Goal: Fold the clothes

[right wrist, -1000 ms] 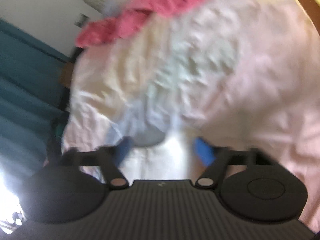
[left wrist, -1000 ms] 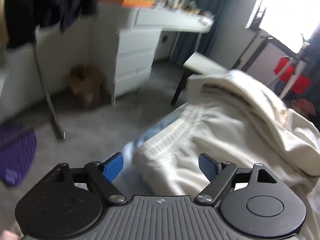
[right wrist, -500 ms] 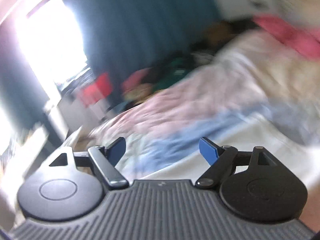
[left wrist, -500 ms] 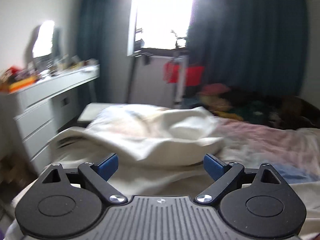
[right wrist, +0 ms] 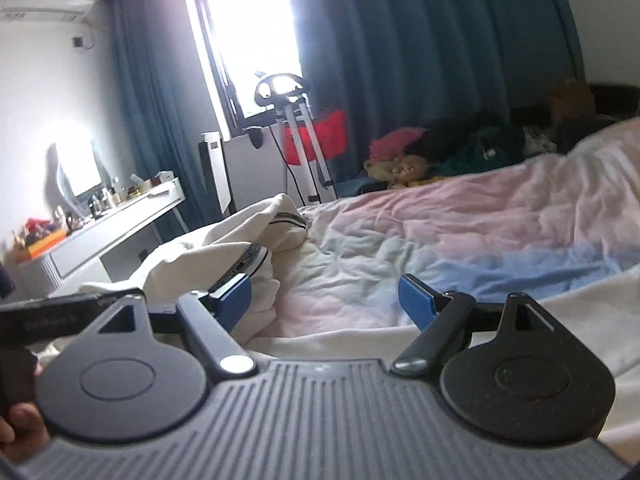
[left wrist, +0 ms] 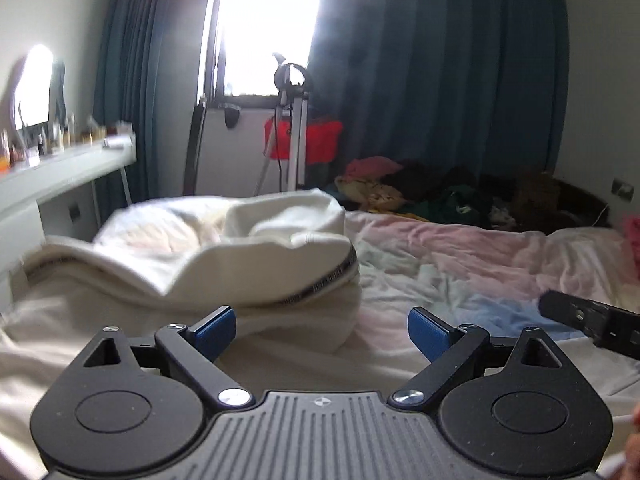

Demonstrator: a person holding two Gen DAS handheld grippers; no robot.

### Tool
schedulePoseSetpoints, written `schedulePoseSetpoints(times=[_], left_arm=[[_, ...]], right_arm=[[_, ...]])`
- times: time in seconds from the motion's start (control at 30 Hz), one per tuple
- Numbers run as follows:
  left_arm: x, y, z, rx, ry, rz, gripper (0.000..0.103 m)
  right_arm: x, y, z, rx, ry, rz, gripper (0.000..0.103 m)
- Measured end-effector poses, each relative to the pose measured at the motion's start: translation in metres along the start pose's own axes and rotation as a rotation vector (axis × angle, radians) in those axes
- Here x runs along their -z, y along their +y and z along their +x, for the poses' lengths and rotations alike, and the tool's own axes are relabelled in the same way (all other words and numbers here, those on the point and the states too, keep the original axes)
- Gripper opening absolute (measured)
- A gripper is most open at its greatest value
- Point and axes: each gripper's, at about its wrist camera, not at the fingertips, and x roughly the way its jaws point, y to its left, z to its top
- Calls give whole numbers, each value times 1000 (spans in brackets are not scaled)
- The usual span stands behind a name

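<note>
A cream-white garment (left wrist: 240, 252) with a dark striped band lies bunched in a heap on the left part of the bed; it also shows in the right wrist view (right wrist: 224, 256). My left gripper (left wrist: 322, 330) is open and empty, held low over the white cloth just short of the heap. My right gripper (right wrist: 324, 298) is open and empty, over the bed to the right of the heap. The bed's pink, white and blue quilt (left wrist: 460, 264) is wrinkled. The right gripper's body edges into the left wrist view at the right.
A pile of coloured clothes (left wrist: 420, 188) lies at the bed's far side under dark teal curtains. A white desk (left wrist: 60, 168) with small items stands left. A metal stand with a red bag (left wrist: 304, 140) is by the bright window.
Both grippers swung up from looking down at the floor and the quilt to looking level across the bed. Both stayed open and empty.
</note>
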Motion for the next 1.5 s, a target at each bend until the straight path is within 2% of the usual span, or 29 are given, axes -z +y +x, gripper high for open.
schedulePoseSetpoints(times=[0.1,0.23,0.37,0.73,0.9,1.0,1.17,1.23,1.33,1.37,1.43,1.5], left_arm=[[9,12,6,21,6,-8,96],[9,17,12,-18,-17,13,99],[8,21,13,7,-18,-17,103],[10,11,-6,31,-43,31,103],[9,19,-12,24,14,-40,103],[10,26,-13,37,59,-80,103],[6,33,-17,2,44,-94,103],[4,38,-17,7,31,-109,103],[6,47,-10,51,-2,-162,103],[7,51,-3,74,11,-189,103],[8,57,10,101,36,-239,103],[7,64,22,95,43,-267,103]], right_arm=[[6,2,10,0,-8,18,82],[14,11,19,-6,6,0,82],[17,15,23,-4,4,-24,82],[21,19,24,5,17,-52,82],[20,15,20,5,8,-31,82],[19,9,28,16,44,1,82],[9,-14,90,-3,187,122,82],[4,-22,123,-35,201,187,82],[-1,-19,179,-10,203,170,80],[-3,-17,200,0,202,155,79],[-5,-10,238,9,213,133,69],[-6,-4,275,17,224,112,68]])
